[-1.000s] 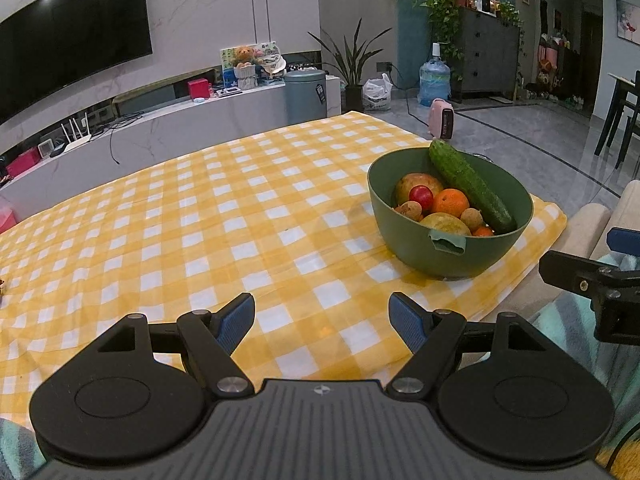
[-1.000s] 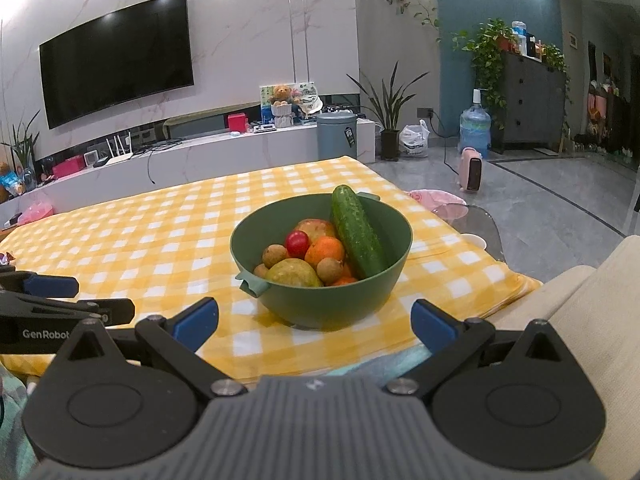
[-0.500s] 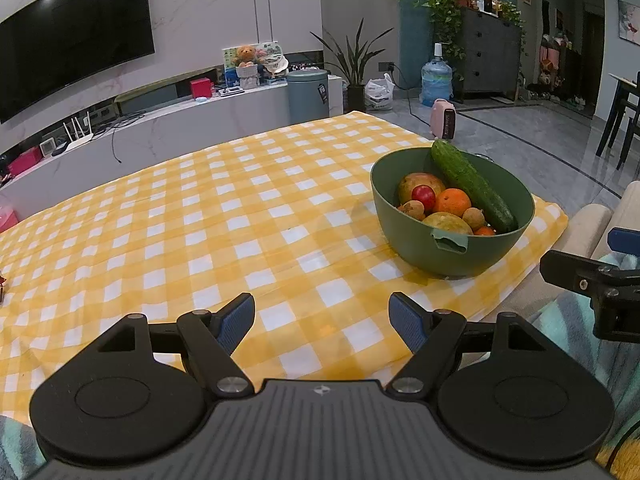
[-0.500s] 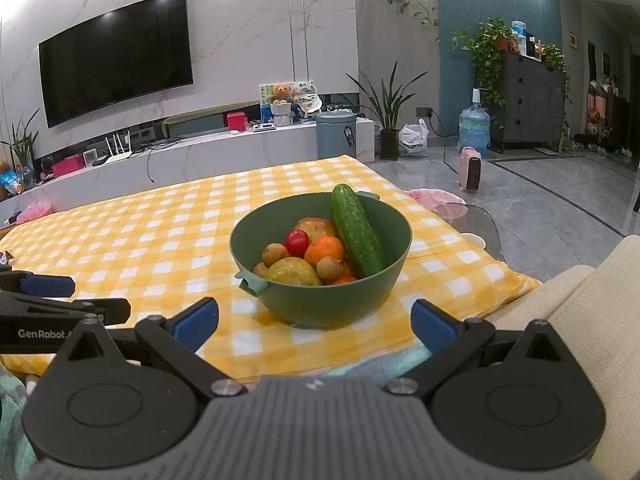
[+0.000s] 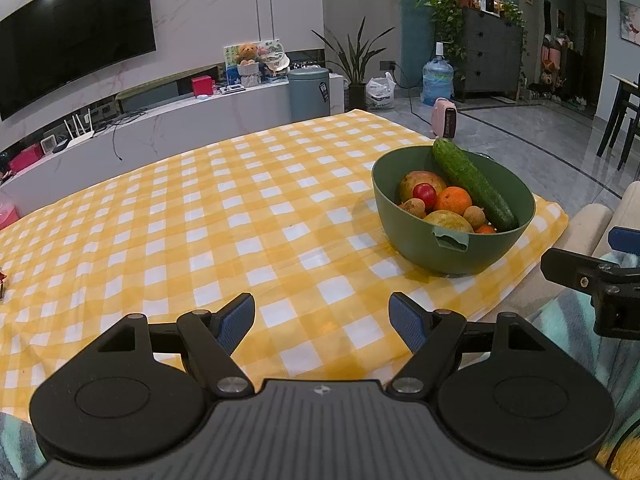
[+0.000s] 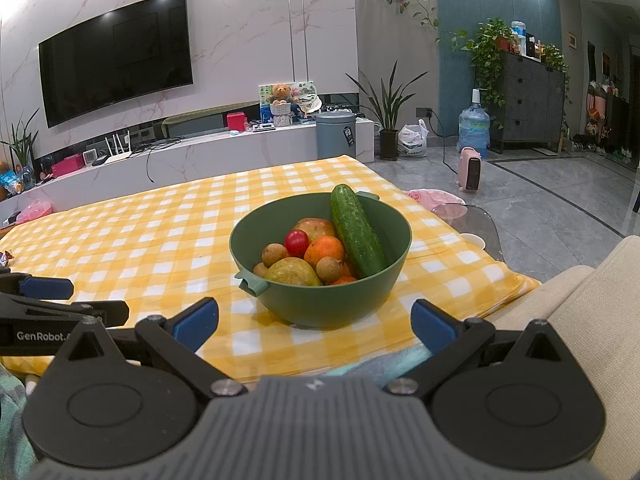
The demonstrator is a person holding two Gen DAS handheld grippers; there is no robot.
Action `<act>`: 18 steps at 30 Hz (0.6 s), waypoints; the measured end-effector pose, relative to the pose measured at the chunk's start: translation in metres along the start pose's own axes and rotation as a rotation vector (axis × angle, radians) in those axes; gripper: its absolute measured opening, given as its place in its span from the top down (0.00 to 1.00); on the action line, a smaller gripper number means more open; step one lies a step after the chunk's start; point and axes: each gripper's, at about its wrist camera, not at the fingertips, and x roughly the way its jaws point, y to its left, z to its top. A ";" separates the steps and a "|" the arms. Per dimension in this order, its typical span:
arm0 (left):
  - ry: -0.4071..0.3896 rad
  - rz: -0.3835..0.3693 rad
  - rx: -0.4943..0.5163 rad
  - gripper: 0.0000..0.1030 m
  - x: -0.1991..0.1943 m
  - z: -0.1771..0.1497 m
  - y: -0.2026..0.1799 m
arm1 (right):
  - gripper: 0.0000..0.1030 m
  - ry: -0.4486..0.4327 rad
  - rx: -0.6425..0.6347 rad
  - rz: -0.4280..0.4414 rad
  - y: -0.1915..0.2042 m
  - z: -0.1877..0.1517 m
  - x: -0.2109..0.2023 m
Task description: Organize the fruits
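A green bowl stands near the right front corner of the table. It holds a cucumber, an orange, a red tomato, a pear and several small brown fruits. My right gripper is open and empty, just in front of the bowl at the table edge. My left gripper is open and empty over the front of the cloth, left of the bowl.
A yellow checked cloth covers the table. A beige sofa arm lies at the right. The right gripper shows at the right edge of the left wrist view. A TV console stands behind the table.
Both grippers have shifted only slightly. The bowl and fruit have not moved.
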 end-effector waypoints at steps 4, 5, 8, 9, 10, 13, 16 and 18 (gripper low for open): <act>-0.001 0.002 0.000 0.13 0.000 0.000 0.000 | 0.04 0.000 -0.001 0.000 0.000 0.000 0.000; 0.000 0.001 -0.001 0.13 0.000 0.000 0.000 | 0.04 0.000 -0.001 0.000 0.000 0.000 0.000; 0.001 0.001 -0.004 0.13 -0.001 0.000 0.000 | 0.04 0.000 -0.001 0.000 0.000 0.000 0.000; 0.001 0.000 -0.004 0.13 -0.002 -0.001 0.000 | 0.04 0.000 -0.001 0.000 0.000 0.000 0.000; 0.000 0.001 -0.003 0.13 -0.001 0.000 0.000 | 0.04 0.001 -0.001 0.000 0.000 0.000 0.000; 0.000 0.002 -0.004 0.13 -0.002 0.000 0.000 | 0.04 0.001 -0.001 -0.001 0.000 0.000 0.000; 0.001 0.002 -0.004 0.13 -0.002 0.000 0.000 | 0.04 0.001 -0.002 -0.001 0.000 0.000 0.000; 0.001 0.003 -0.004 0.13 -0.003 -0.001 0.001 | 0.04 0.001 -0.001 -0.001 0.000 0.000 0.000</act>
